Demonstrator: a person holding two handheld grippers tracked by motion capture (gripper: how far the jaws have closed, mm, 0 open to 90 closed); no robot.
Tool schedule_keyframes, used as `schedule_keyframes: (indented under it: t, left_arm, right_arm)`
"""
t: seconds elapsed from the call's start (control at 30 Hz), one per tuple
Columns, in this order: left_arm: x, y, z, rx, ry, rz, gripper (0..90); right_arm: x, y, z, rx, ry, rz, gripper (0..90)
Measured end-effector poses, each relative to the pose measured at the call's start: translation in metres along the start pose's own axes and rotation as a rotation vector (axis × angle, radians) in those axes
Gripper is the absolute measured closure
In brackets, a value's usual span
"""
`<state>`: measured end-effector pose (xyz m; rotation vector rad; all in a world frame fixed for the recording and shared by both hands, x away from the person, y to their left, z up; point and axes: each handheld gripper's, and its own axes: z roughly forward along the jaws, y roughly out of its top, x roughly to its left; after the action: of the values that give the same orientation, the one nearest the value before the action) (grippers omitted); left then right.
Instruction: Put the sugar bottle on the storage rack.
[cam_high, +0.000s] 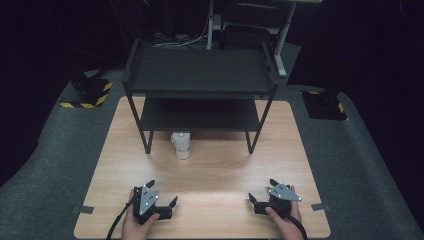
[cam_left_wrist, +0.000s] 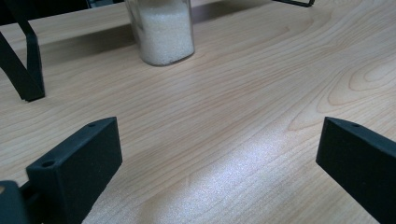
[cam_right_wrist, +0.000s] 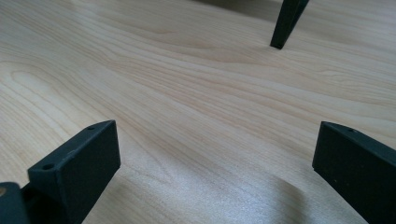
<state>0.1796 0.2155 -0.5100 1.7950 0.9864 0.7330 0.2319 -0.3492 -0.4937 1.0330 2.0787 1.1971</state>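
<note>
The left gripper (cam_high: 163, 196) and right gripper (cam_high: 261, 191) are held low over the table (cam_high: 225, 165), both sets of fingers (cam_left_wrist: 77, 163) spread wide with nothing between them. A clear jar (cam_left_wrist: 161, 30) filled with white granules is found well ahead of the left fingers, beside the rack leg (cam_left_wrist: 25, 70). It is judged rigid, smooth, moderately heavy and breakable; a grip across the straight mid-body is advised

The right claw (cam_right_wrist: 217, 172) stands wide apart over bare wooden table (cam_right_wrist: 187, 93), a black shelf leg (cam_right_wrist: 286, 23) ahead.
</note>
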Motion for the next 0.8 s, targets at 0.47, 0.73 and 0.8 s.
schedule_keyframes:
  t: [0.47, 0.73, 0.8]
  left_arm:
    - [0.0034, 0.0005, 0.0009, 0.002, -0.010, -0.031, 0.5]
    - [0.0045, -0.0012, 0.0009, -0.009, -0.013, -0.048, 0.5]
    - [0.0038, -0.0030, 0.0007, -0.020, -0.007, -0.055, 0.5]
  right_arm:
    - [-0.0005, -0.0017, -0.0012, -0.007, 0.007, -0.005, 0.5]
    - [-0.0028, -0.0013, -0.0010, -0.005, 0.018, 0.002, 0.5]
    - [-0.0030, -0.0016, -0.0011, -0.007, 0.018, 0.002, 0.5]
